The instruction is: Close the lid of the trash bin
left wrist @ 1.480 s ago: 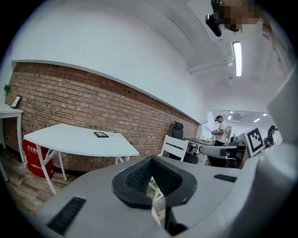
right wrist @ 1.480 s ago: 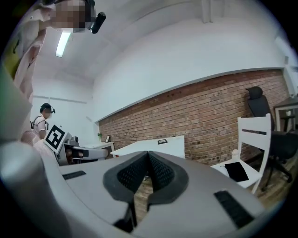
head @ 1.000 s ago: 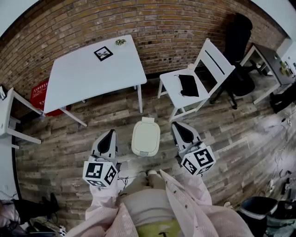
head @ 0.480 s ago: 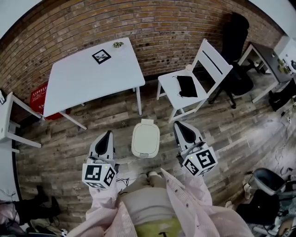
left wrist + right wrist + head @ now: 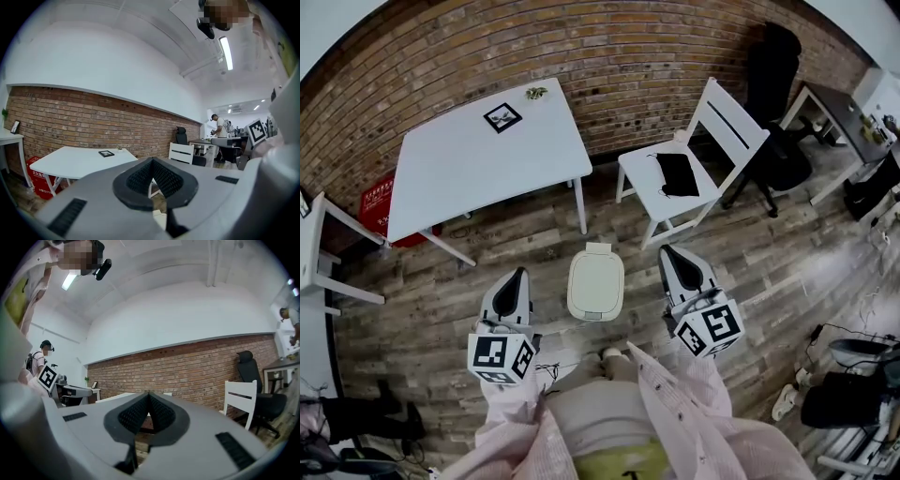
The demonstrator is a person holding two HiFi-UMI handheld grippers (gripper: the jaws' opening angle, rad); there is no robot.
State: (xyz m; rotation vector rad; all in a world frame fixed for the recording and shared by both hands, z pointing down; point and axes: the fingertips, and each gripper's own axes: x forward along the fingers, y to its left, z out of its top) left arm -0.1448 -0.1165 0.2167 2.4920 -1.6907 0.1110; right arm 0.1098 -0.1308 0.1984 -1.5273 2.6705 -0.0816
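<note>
While the trash bin (image 5: 595,281) sits lidded, left tongs (image 5: 522,273), right tongs (image 5: 667,250) closed, empty.

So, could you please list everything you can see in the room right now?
trash bin: one, cream, lid down, on the floor, centre
table: one, white, by the brick wall
framed picture: one, black, on the table
chair: one, white, right of the table
cloth: one, black, on the chair seat
office chair: one, black, far right
left gripper: one, grey, shut, empty
right gripper: one, grey, shut, empty
</note>
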